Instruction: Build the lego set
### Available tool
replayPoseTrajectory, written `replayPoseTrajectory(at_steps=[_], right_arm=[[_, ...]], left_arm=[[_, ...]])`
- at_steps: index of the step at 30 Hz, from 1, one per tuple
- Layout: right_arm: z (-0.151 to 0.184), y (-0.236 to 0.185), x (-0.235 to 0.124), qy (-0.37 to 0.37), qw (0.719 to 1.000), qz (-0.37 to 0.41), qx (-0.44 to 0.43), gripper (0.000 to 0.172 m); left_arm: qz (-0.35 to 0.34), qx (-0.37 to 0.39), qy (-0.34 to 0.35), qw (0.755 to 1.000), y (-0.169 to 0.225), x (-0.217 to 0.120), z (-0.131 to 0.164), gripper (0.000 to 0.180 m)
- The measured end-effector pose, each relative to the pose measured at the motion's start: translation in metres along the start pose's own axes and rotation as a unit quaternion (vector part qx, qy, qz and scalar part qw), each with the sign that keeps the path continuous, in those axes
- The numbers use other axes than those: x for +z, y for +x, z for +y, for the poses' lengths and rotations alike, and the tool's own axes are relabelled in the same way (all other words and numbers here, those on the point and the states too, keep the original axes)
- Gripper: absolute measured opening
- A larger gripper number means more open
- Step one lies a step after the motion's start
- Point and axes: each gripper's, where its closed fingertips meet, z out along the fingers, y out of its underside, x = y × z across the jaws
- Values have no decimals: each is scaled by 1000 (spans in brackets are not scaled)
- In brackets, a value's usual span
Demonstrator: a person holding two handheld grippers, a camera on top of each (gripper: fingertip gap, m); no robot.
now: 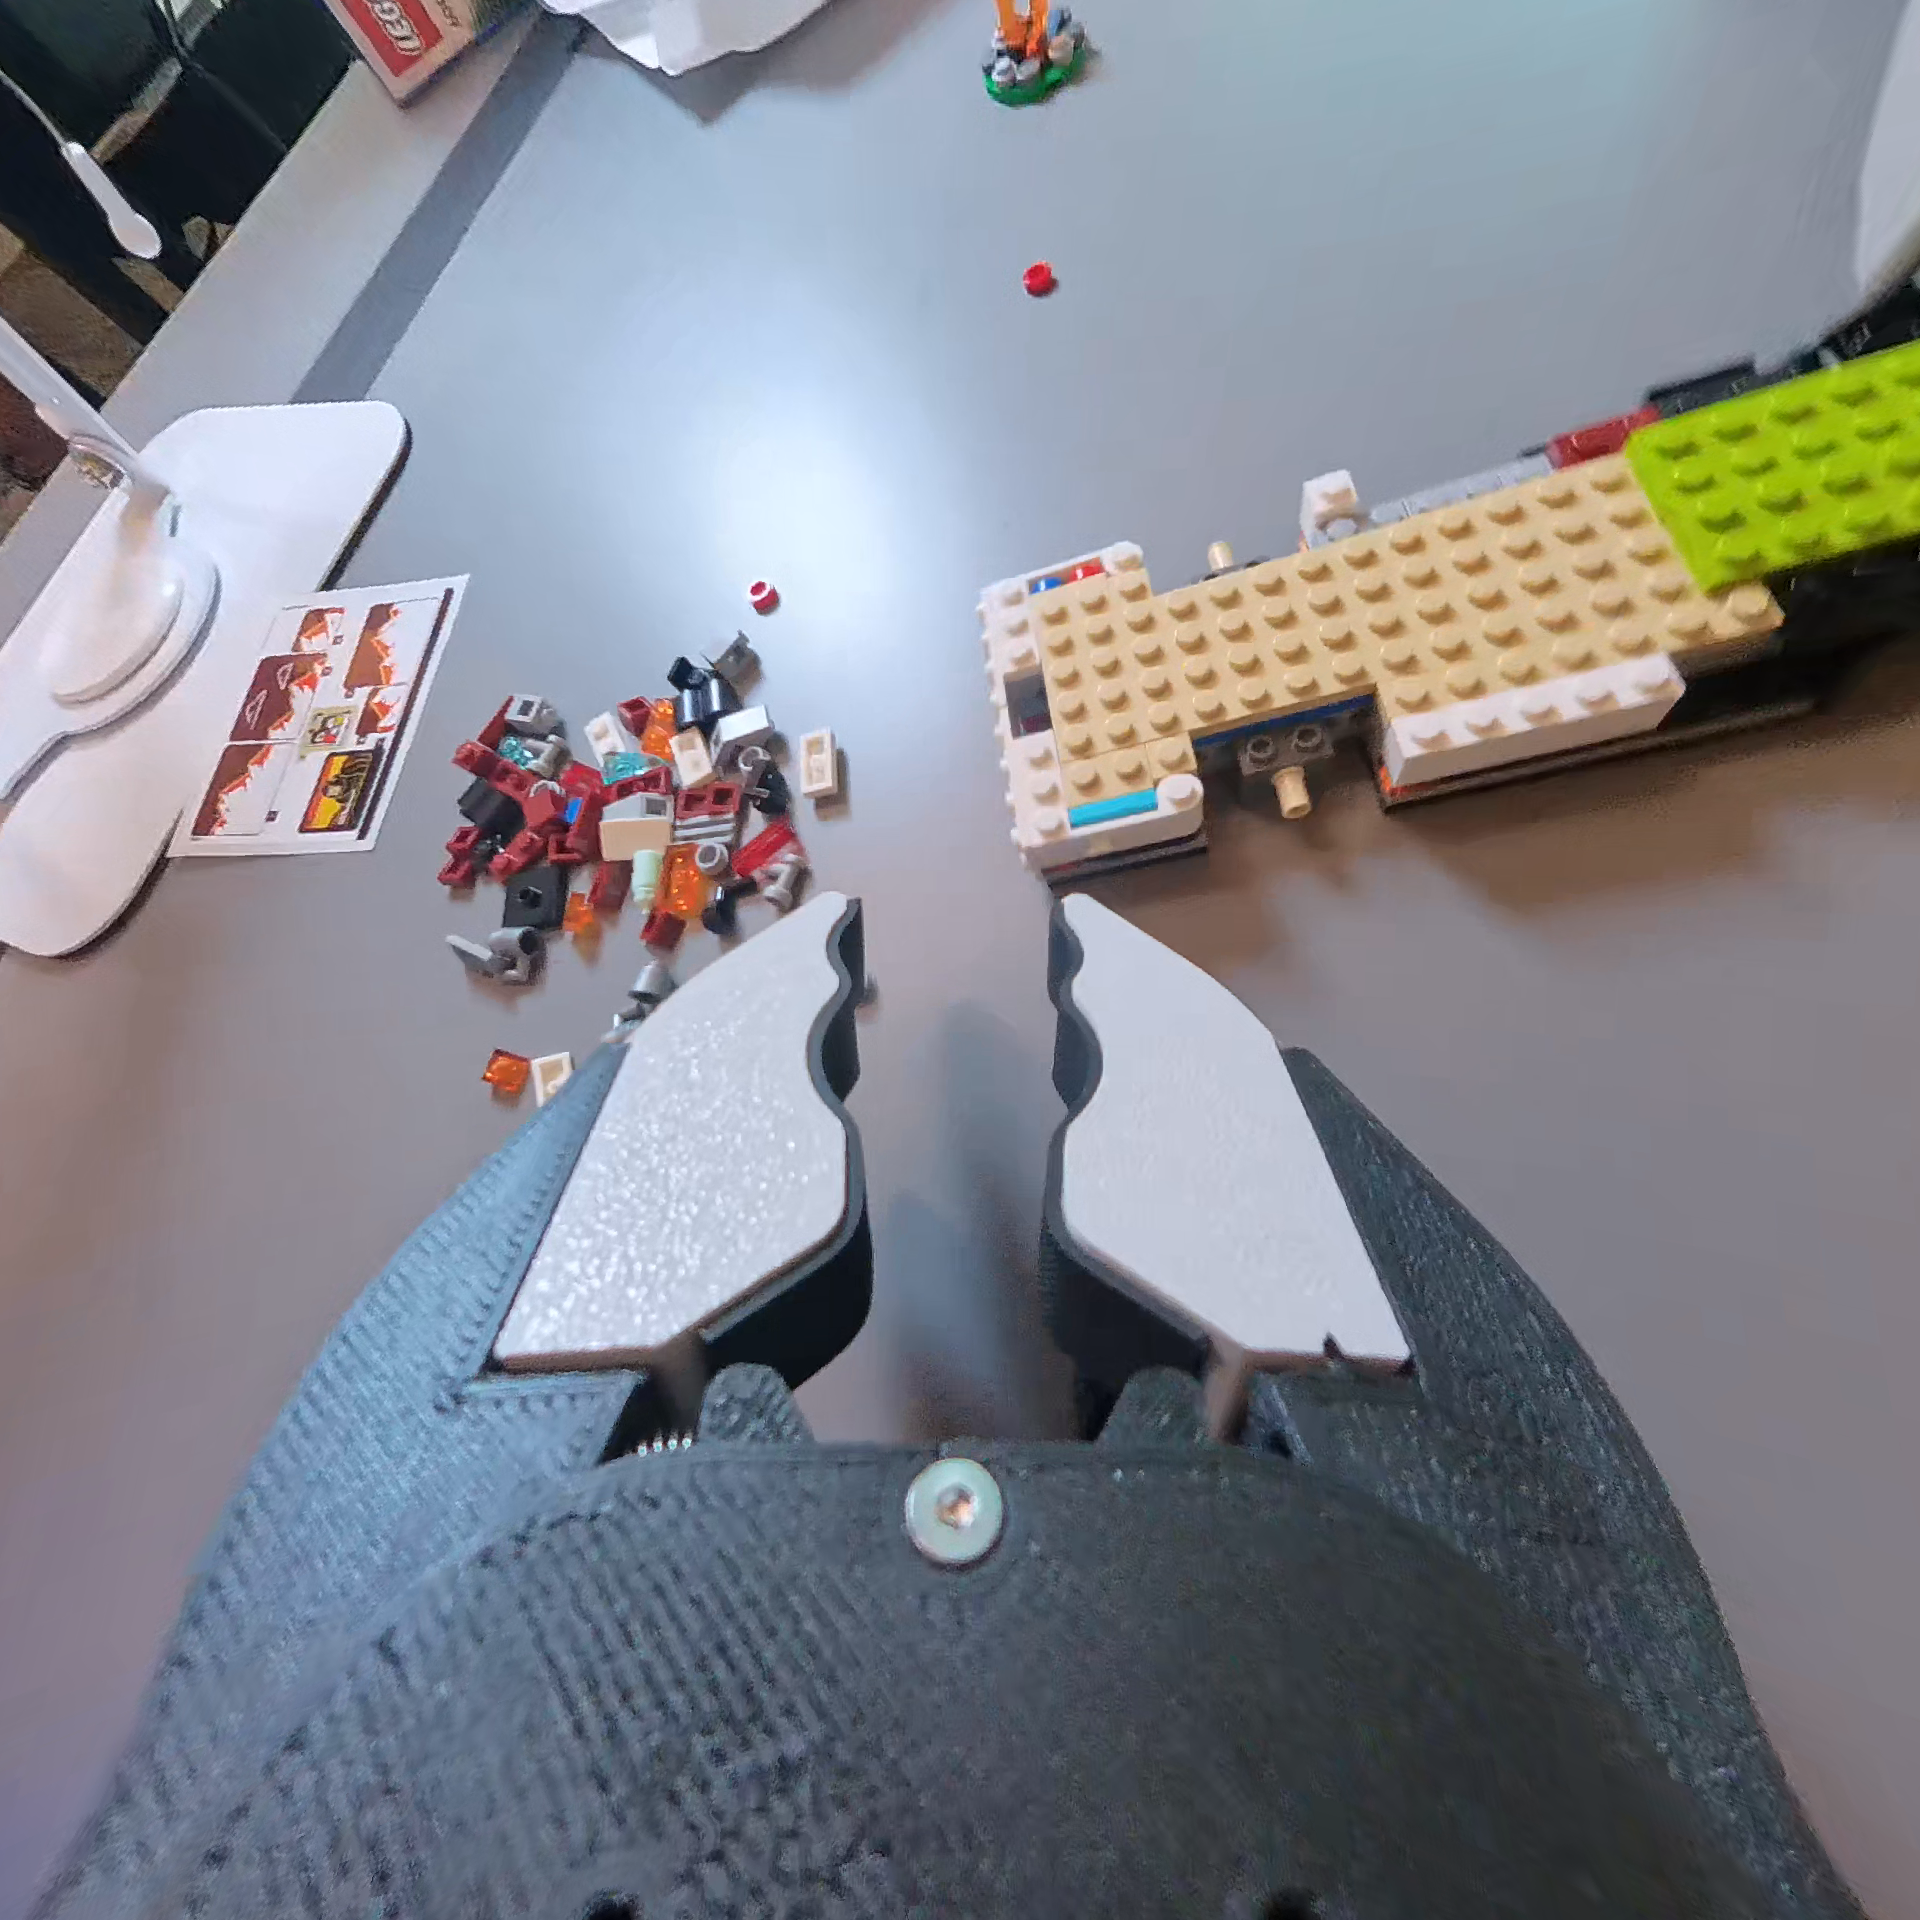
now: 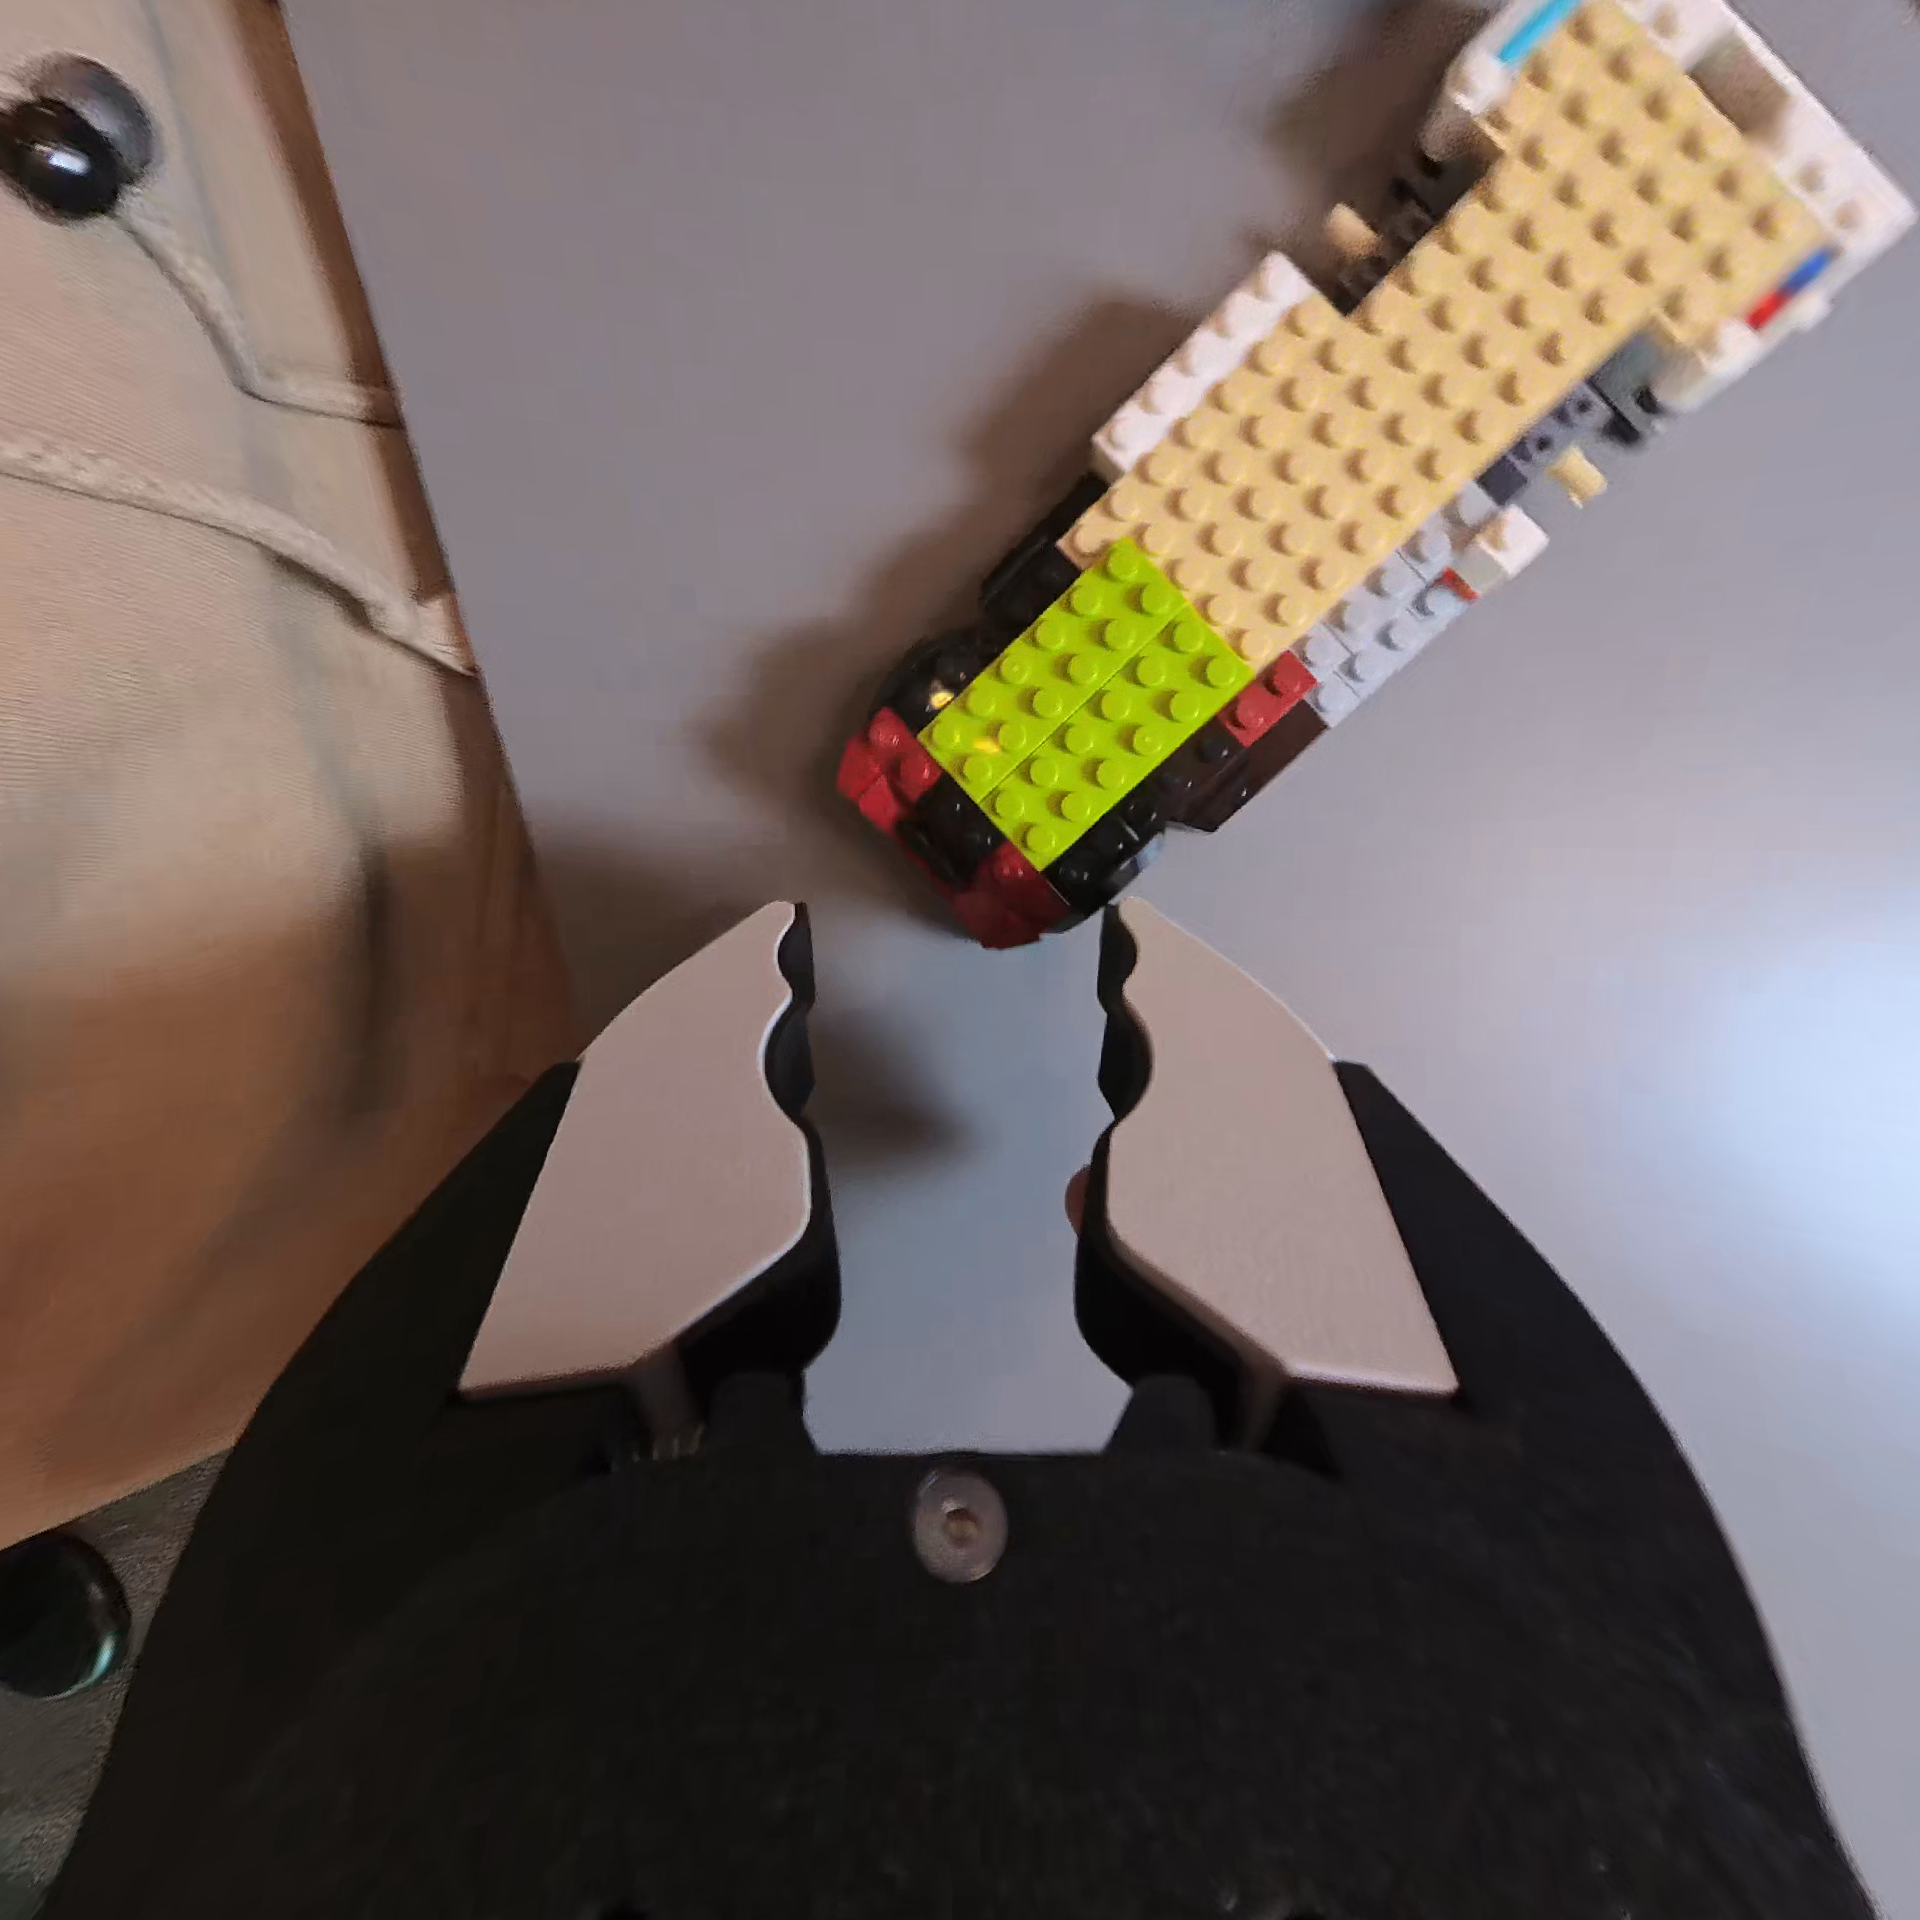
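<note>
The left gripper (image 1: pixel 956 914) was seen with its jaws parted to a moderate gap, nothing between them, only bare grey table (image 1: pixel 831 343) under the fingers. It was held above the table, between a pile of loose small bricks (image 1: pixel 634 800) on its left and the white front end of a long brick model (image 1: pixel 1340 655) on its right, near both and touching neither.

The right gripper (image 2: pixel 956 914) was seen open a bit wider, also empty. Its tips were just beside the red and black end of the brick model (image 2: pixel 1247 499); contact could not be confirmed, and no pad was seen pressed on it.

The model was found partly built: tan plates (image 1: pixel 1351 613) laid along the top, lime green plates (image 2: pixel 1091 707) at one end, white bricks along the edges, bare pins left sticking out at the side. Many loose pieces were left unattached in the pile, so the build was judged unfinished.

Around: a sticker sheet (image 1: pixel 322 717) lay beside a white stand base (image 1: pixel 177 582). Two small red round pieces (image 1: pixel 1037 278) lay apart on the table, and a small orange and green build (image 1: pixel 1034 62) stood at the far edge next to a box (image 1: pixel 416 42). A beige garment (image 2: pixel 208 623) was seen close at the right gripper's left side. Stray bits lay just beside the left finger (image 1: pixel 727 1091).
</note>
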Motion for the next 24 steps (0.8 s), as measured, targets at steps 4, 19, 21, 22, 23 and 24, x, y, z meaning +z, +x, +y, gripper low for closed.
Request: replayPoseTrajectory(at_steps=[4,19,21,22,23,24], right_arm=[[-23,-28,-4,86,993,-53,-56,34],[-66,14,23,86,991,39,-99,12],[-66,16,25,74,991,39,-101,12],[-65,17,26,67,992,39,-102,12],[-65,17,26,64,992,37,-102,12],[-65,17,27,60,993,33,-100,12]], left_arm=[[21,-8,22,999,6,-9,-5,32],[177,51,27,983,95,-10,-20,54],[182,39,26,982,97,-8,-21,59],[187,29,26,982,99,-7,-22,60],[191,21,26,981,99,-7,-22,62],[193,16,28,981,100,-7,-23,62]])
